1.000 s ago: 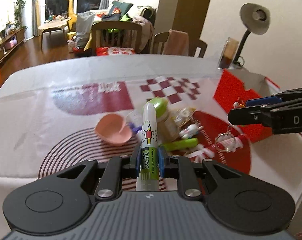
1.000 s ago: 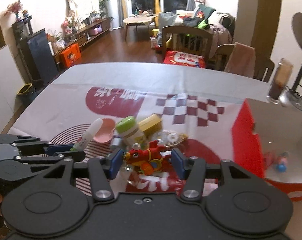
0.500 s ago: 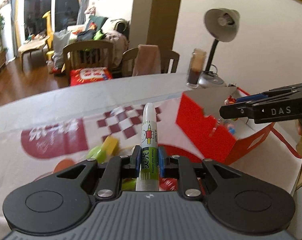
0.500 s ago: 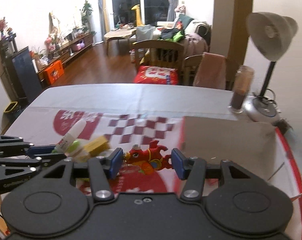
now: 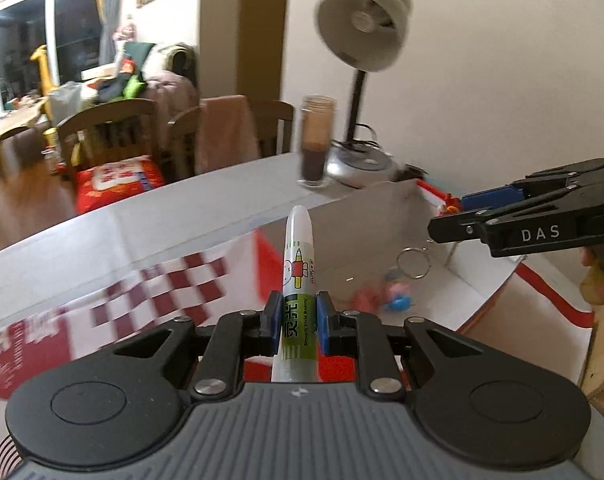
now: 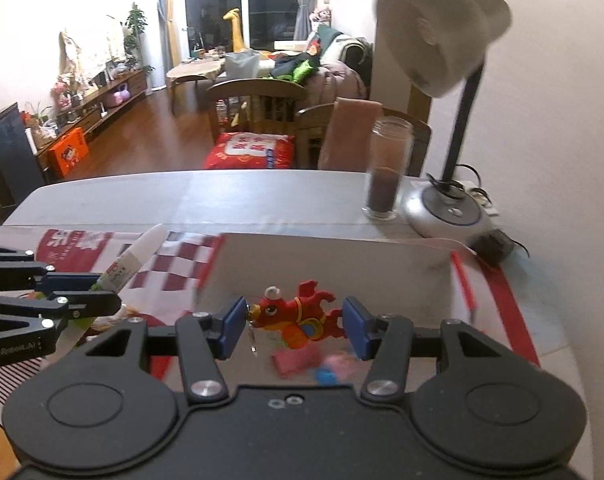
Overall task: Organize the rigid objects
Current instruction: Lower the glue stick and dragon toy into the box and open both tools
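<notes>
Left claw [image 5: 298, 322] tight around upright white-green tube [image 5: 298, 288].

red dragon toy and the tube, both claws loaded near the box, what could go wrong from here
1. The right claw pinches the red dragon toy only by its snout and tail tips, so it may twist or slip out before the box.
2. The tube sticks far past the left claw; its tip could catch the box's wall.
3. The two claws are close together and could bump over the box.
</notes>
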A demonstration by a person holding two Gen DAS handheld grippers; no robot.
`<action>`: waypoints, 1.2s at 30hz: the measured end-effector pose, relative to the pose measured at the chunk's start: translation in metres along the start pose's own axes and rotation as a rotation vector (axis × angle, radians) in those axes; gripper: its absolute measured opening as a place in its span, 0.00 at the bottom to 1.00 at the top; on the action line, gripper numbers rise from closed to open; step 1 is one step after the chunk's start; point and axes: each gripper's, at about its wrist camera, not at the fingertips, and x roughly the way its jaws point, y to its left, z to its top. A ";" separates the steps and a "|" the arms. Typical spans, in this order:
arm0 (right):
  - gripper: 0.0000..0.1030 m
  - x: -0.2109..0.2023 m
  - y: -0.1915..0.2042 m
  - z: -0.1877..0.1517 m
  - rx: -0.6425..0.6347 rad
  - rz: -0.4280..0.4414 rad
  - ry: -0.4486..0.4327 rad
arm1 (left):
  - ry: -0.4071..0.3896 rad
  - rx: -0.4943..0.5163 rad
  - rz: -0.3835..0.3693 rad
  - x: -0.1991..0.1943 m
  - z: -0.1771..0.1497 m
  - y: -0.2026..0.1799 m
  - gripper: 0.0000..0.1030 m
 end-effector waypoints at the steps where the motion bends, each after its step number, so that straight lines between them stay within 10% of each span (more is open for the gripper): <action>1: 0.50 0.001 -0.007 -0.001 0.002 -0.003 0.004 | 0.004 0.010 -0.003 0.005 0.003 -0.004 0.17; 17: 0.50 0.042 -0.077 -0.032 0.003 -0.045 0.139 | 0.119 0.152 -0.065 0.114 0.047 -0.071 0.17; 36: 0.50 0.100 -0.074 -0.049 -0.130 0.012 0.337 | 0.392 0.114 -0.056 0.224 0.041 -0.094 0.17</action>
